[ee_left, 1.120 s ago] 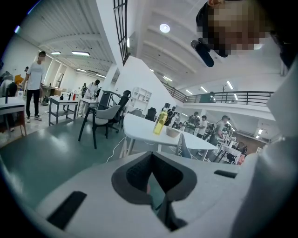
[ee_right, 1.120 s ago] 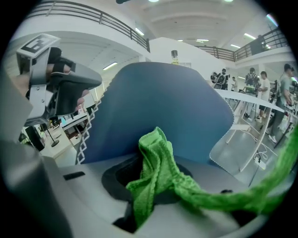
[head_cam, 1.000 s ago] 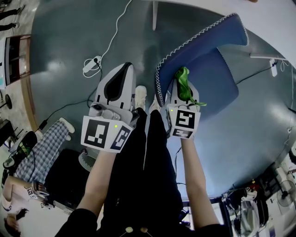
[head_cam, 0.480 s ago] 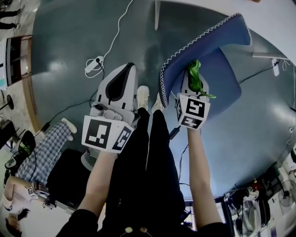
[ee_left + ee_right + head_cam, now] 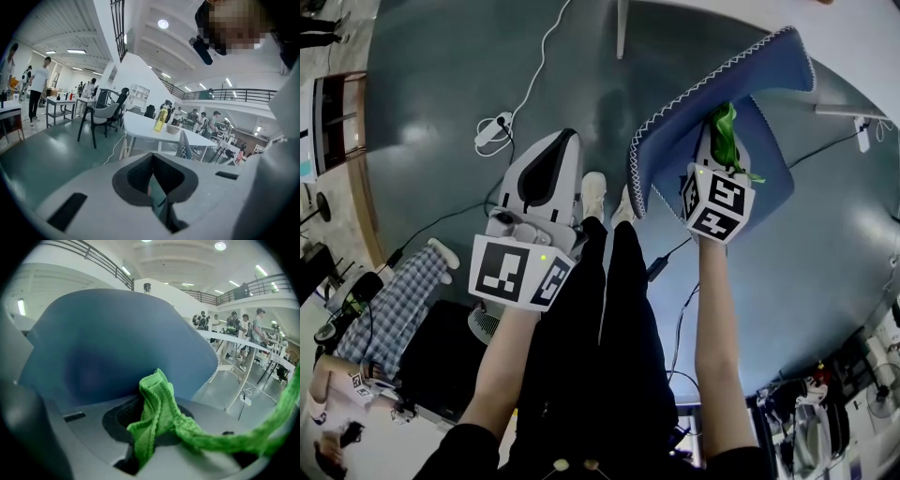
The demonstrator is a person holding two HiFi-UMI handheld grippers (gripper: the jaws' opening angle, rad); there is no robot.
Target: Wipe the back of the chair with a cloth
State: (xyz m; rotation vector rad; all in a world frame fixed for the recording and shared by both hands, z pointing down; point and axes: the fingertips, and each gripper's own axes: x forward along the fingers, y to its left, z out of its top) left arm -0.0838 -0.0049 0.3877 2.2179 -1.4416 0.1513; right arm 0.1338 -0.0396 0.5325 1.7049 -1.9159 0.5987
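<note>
A blue chair [image 5: 741,84] with white-stitched edges stands at upper right in the head view, and its back [image 5: 117,343] fills the right gripper view. My right gripper [image 5: 717,141] is shut on a green cloth [image 5: 727,136] that bunches out of its jaws [image 5: 157,418] right against the chair back. One end of the cloth trails off to the right. My left gripper [image 5: 546,173] hangs left of the chair over the floor, shut with nothing in it [image 5: 157,187].
A white table [image 5: 862,37] runs along the top right behind the chair. A white power strip [image 5: 490,128] and cables lie on the green floor. My legs and shoes [image 5: 592,192] are between the grippers. A dark bag [image 5: 441,356] sits lower left. Chairs and people stand in the distance [image 5: 101,115].
My right gripper has carried the green cloth up and to the right along the chair back. The left gripper has stayed almost still.
</note>
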